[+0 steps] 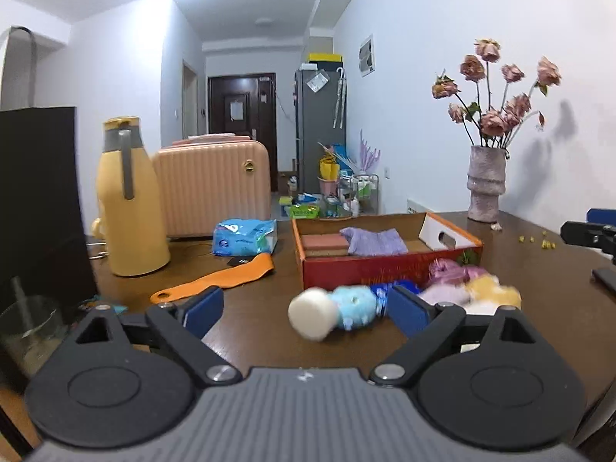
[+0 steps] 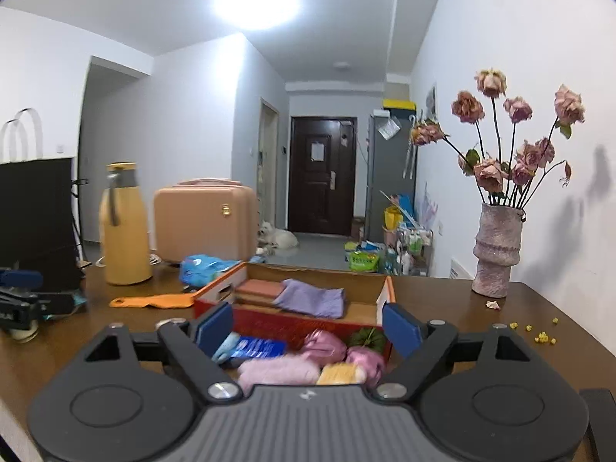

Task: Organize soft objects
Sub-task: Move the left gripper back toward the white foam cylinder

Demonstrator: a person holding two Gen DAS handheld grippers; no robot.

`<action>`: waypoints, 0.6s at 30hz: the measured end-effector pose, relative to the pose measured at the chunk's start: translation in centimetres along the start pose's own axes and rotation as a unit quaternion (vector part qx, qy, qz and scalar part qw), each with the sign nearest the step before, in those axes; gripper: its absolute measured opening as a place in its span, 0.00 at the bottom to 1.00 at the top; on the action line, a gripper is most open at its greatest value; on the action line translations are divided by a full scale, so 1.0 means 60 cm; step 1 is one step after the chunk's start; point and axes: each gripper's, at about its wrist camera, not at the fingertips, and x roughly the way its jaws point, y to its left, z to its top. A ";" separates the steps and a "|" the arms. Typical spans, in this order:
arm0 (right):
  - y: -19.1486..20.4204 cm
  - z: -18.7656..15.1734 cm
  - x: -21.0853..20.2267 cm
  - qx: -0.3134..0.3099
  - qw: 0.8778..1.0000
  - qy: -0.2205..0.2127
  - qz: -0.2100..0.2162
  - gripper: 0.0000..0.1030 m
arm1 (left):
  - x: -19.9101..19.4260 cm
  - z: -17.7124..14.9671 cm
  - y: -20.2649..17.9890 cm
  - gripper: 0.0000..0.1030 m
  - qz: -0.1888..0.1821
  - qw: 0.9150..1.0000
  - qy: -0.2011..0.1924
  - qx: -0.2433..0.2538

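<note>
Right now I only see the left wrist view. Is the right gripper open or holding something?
Observer: The right gripper is open and its blue pads press on nothing. A pink fluffy plush lies below it.
Operator: Does the red cardboard box have a handle hole on its left end?
Observer: Yes. The red cardboard box has a slot there.
Operator: Anything on the floor behind?
Observer: A white dog lies near the dark door.
</note>
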 end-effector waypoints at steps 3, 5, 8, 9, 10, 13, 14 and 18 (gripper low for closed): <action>0.027 -0.040 -0.056 -0.006 1.000 -0.005 -0.001 0.87 | -0.052 -0.041 -0.004 0.92 0.001 1.000 -0.001 -0.004; 0.041 -0.071 -0.097 -0.001 1.000 -0.011 -0.001 0.91 | -0.084 -0.069 -0.003 0.94 -0.009 1.000 0.004 -0.020; 0.051 -0.111 -0.140 0.033 0.999 -0.007 0.003 0.92 | -0.098 -0.092 0.000 0.95 -0.020 0.999 0.022 -0.025; 0.053 -0.119 -0.146 0.040 0.999 -0.001 0.005 0.92 | -0.095 -0.092 -0.001 0.95 -0.018 0.999 0.027 -0.024; 0.056 -0.123 -0.149 0.041 0.999 0.005 0.007 0.92 | -0.092 -0.092 -0.003 0.95 -0.017 0.999 0.027 -0.021; 0.064 -0.121 -0.144 0.025 1.000 0.007 -0.002 0.92 | -0.087 -0.087 -0.006 0.95 -0.013 1.000 0.019 -0.022; 0.064 -0.120 -0.141 0.025 1.000 0.006 -0.007 0.92 | -0.086 -0.087 -0.005 0.95 -0.018 0.999 0.017 -0.028; 0.064 -0.121 -0.128 0.032 0.999 0.016 -0.003 0.92 | -0.075 -0.097 -0.008 0.95 -0.028 0.999 0.030 -0.031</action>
